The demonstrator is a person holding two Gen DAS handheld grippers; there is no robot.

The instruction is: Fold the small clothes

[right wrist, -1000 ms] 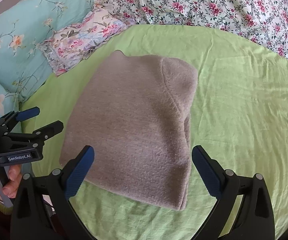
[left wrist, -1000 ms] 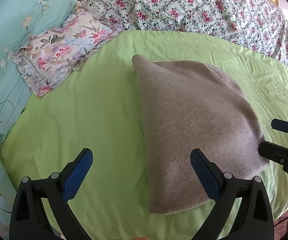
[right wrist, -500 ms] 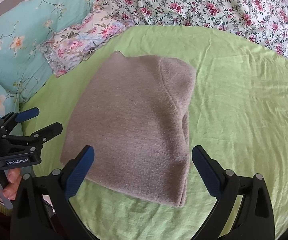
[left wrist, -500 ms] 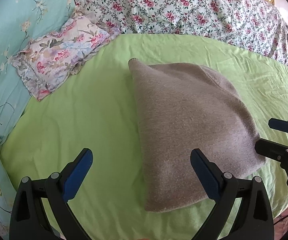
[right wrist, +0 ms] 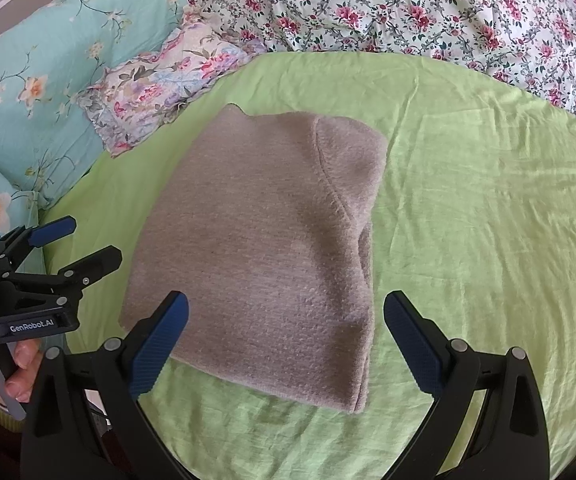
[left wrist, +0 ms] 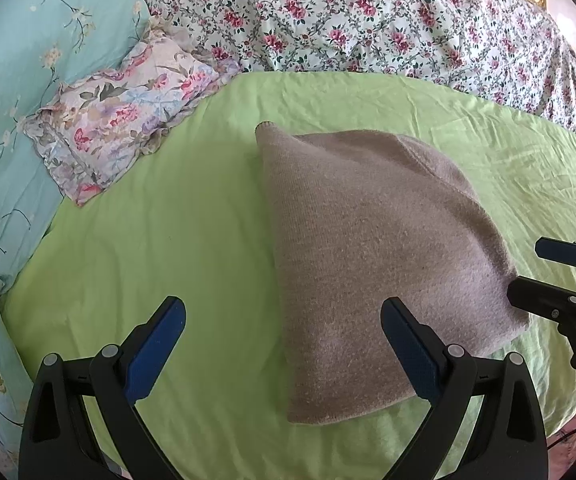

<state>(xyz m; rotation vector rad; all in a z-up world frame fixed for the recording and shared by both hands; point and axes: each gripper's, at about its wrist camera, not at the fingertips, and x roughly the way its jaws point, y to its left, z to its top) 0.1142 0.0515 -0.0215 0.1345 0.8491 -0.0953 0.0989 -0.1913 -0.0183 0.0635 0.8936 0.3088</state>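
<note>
We see a folded grey-brown knit garment (left wrist: 380, 264) lying flat on the green sheet (left wrist: 159, 240) of the bed, filling the centre of both wrist views; in the right wrist view (right wrist: 263, 248) a curved seam runs down its right part and its thick folded edge sits at the lower right.

Our left hand-held gripper (left wrist: 283, 344) is spread wide with nothing between its blue pads (left wrist: 155, 344); its right finger overlaps the garment's lower right part in the picture, though we cannot tell if it touches. In the right wrist view it appears at the left edge (right wrist: 75, 240), just beside the garment.

Our right hand-held gripper (right wrist: 285, 340) is also wide apart and holds nothing, framing the garment's near edge. It appears at the right edge of the left view (left wrist: 536, 276), close to the garment's corner.

A floral pillow (left wrist: 119, 112) lies at the upper left, a teal quilt (left wrist: 11, 80) beyond it, and a rose-print cover (left wrist: 368, 20) across the top.
</note>
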